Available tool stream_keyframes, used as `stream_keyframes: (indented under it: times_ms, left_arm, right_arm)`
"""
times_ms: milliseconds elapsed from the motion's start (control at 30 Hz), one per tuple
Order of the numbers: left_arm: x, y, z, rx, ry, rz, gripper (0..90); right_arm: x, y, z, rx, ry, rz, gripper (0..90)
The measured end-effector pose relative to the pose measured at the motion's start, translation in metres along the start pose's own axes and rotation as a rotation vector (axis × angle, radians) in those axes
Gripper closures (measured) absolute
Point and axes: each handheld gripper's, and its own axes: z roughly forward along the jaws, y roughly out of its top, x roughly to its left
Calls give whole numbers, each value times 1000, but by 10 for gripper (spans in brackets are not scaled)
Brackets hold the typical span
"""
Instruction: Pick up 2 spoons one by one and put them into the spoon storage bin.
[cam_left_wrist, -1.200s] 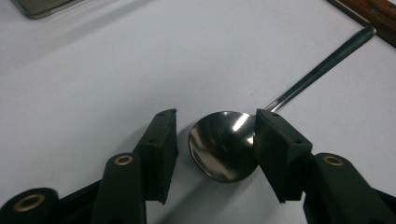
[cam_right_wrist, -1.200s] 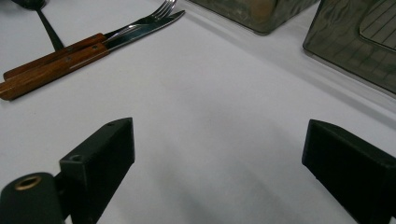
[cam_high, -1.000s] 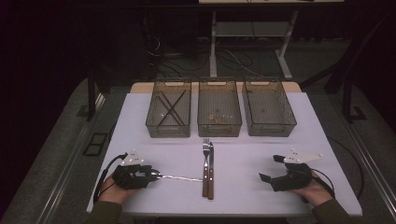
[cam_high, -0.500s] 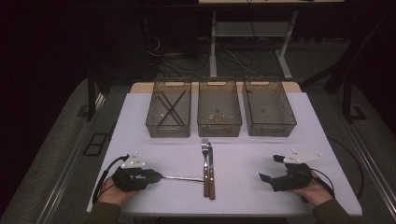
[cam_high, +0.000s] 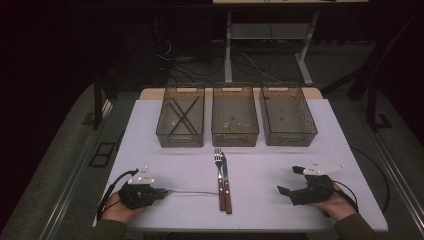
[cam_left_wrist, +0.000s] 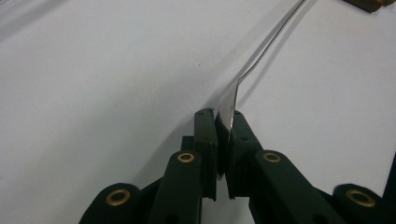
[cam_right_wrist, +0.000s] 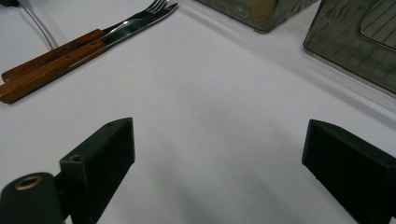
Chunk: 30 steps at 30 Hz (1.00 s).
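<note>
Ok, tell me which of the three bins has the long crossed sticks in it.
The leftmost bin, farthest toward the left gripper's side: two dark sticks cross inside it.

Overhead forward-down table (cam_high: 150, 125) view; two close, perhaps table-level jaw cameras.
</note>
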Motion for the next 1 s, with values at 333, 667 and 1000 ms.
stream_keyframes:
  times_ms: [333,667,1000]
  left_arm:
    - [1,1,-3,-36,5,-26,852]
    - [2,6,-9,-121,40,-89,852]
    - [2,12,-12,-176,89,-135,852]
  right_arm:
    - [0,0,0,-3,1,-1,93]
    - [0,1,1,0,1,-4,92]
    - [0,1,2,-1,2,-6,92]
